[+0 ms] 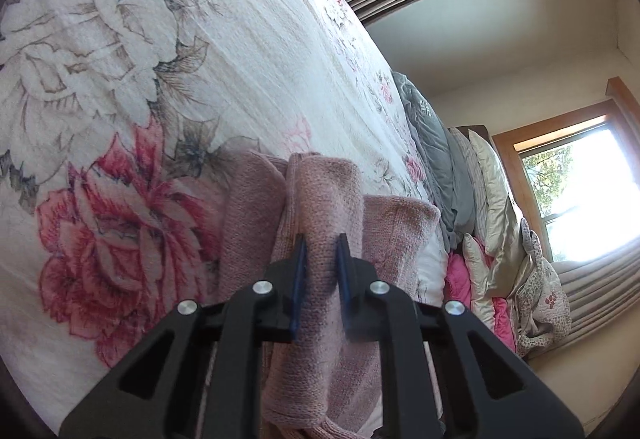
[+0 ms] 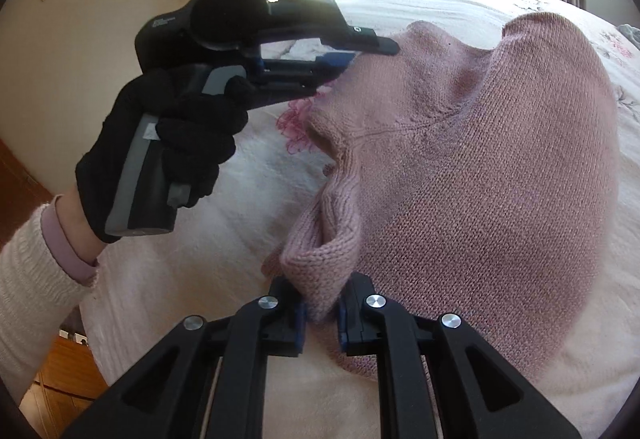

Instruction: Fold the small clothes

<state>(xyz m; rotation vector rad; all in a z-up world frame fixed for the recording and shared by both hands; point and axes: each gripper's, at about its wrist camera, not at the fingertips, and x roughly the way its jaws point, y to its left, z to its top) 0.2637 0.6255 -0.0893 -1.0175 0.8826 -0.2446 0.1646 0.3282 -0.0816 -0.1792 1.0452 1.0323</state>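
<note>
I'm holding the sweater (image 2: 500, 167) up, left tongs (image 1: 322, 239) and right tongs (image 2: 322, 313) each clamped on knit; I should be keeping both edges level, lowering evenly onto the bed (image 1: 240, 51).

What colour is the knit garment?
Dusty pink knit garment, plain, no pattern; clearest in the right wrist view.

So it's a dusty-pink knit sweater (image 2: 500, 167), chunky-ish ribbed knit, pretty small. It's partly lifted off the floral bedspread (image 1: 240, 39), with the far part still draping down onto it. One bunched-up ribbed edge is pinched in the right gripper (image 2: 322, 313), and another corner is pinched in the left gripper (image 2: 340, 73) above the bedspread. From the left wrist view, the fabric (image 1: 324, 207) hangs in soft vertical folds.
</note>
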